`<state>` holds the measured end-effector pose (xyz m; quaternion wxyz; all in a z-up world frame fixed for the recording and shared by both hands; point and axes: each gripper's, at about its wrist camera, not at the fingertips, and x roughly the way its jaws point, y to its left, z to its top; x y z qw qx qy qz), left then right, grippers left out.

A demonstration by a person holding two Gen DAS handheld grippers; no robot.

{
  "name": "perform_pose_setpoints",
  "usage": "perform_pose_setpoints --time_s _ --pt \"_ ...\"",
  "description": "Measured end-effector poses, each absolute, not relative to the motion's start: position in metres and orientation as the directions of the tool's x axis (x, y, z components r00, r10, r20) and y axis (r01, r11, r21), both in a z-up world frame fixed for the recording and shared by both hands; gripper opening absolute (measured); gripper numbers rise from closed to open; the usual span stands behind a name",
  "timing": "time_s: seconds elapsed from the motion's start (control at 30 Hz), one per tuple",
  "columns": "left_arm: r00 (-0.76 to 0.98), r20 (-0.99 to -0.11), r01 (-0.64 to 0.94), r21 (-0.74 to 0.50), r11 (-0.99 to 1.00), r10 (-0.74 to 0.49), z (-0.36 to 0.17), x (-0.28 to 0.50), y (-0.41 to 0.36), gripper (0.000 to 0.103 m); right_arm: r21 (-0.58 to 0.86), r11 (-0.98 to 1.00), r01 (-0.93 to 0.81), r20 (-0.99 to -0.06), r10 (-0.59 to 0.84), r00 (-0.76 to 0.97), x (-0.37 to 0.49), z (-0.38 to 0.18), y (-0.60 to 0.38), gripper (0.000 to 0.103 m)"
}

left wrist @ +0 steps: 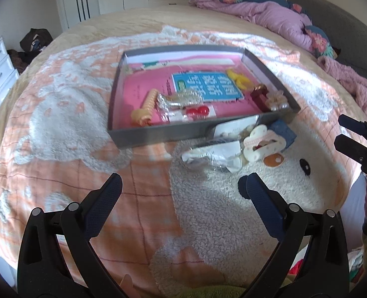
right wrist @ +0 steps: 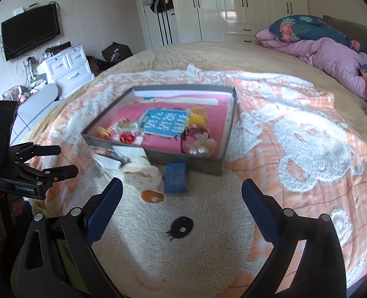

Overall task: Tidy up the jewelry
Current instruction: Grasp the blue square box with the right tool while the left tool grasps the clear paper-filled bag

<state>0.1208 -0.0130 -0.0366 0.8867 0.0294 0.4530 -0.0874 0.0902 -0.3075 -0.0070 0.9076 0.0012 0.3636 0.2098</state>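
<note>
Bedroom, with a wide bed (left wrist: 59,114) under a fleecy orange-and-white blanket carrying a grey tray (left wrist: 158,134) lined with pink paper. Inside the tray lie a spiral hair tie (left wrist: 147,106), two red beads (left wrist: 198,111), a yellow clip (left wrist: 238,78) and, at its 4 o'clock corner, a pearl flower ornament (left wrist: 276,100) beside a dark red ring (right wrist: 194,131). Just outside the near wall sit clear packets (left wrist: 213,154), a white clip (left wrist: 254,144) and a small blue box (right wrist: 176,177).

Only the right wrist view takes in the wall television (right wrist: 30,31), the white drawers (right wrist: 68,65) and the wardrobe (right wrist: 245,2).

Left tongs (left wrist: 181,186) hang spread wide above the blanket, holding nothing; right tongs (right wrist: 181,191) likewise spread, the blue box at their 12 o'clock.
</note>
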Motion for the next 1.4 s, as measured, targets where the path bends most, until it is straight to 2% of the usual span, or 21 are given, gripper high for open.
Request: perform_pose_setpoints --time_s 0.1,0.2,0.4,0.53,0.67,0.73,1.27,1.3,1.37,1.4 --pt "0.562 -0.817 0.182 -0.031 0.983 -0.129 -0.042 0.124 -0.015 0.093 0.148 0.916 -0.373 -0.679 0.368 0.635 0.097 -0.02 -0.308 0.095" --pt "0.557 -0.821 0.176 -0.034 0.984 -0.128 -0.046 0.128 -0.015 0.093 0.161 0.916 -0.368 -0.709 0.367 0.603 0.105 -0.038 -0.306 0.082" --pt "0.548 -0.827 0.16 -0.046 0.986 -0.127 -0.053 0.137 -0.016 0.093 0.182 0.903 -0.388 -0.727 0.39 0.565 0.115 -0.057 -0.294 0.071" --pt "0.535 -0.834 0.158 -0.057 0.986 -0.133 -0.058 0.142 -0.019 0.093 0.171 0.897 -0.408 -0.736 0.392 0.552 0.123 -0.064 -0.285 0.057" --pt "0.526 -0.839 0.158 -0.063 0.985 -0.138 -0.061 0.145 -0.021 0.093 0.165 0.889 -0.427 -0.739 0.398 0.544 0.129 -0.068 -0.277 0.047" --pt "0.521 -0.841 0.154 -0.071 0.985 -0.143 -0.062 0.147 -0.022 0.093 0.169 0.882 -0.44 -0.729 0.412 0.547 0.131 -0.068 -0.276 0.033" --pt "0.486 -0.858 0.139 -0.114 0.984 -0.168 -0.077 0.17 -0.034 0.093 0.2 0.88 -0.431 -0.687 0.44 0.579 0.125 -0.057 -0.305 0.033" --pt "0.487 -0.857 0.137 -0.113 0.984 -0.166 -0.078 0.171 -0.035 0.091 0.203 0.879 -0.432 -0.683 0.443 0.581 0.125 -0.056 -0.306 0.033" --pt "0.488 -0.854 0.15 -0.124 0.981 -0.182 -0.078 0.173 -0.039 0.077 0.204 0.878 -0.434 -0.676 0.447 0.586 0.123 -0.053 -0.307 0.033" --pt "0.487 -0.852 0.162 -0.13 0.978 -0.194 -0.078 0.172 -0.042 0.063 0.205 0.877 -0.435 -0.671 0.449 0.59 0.122 -0.05 -0.308 0.033"
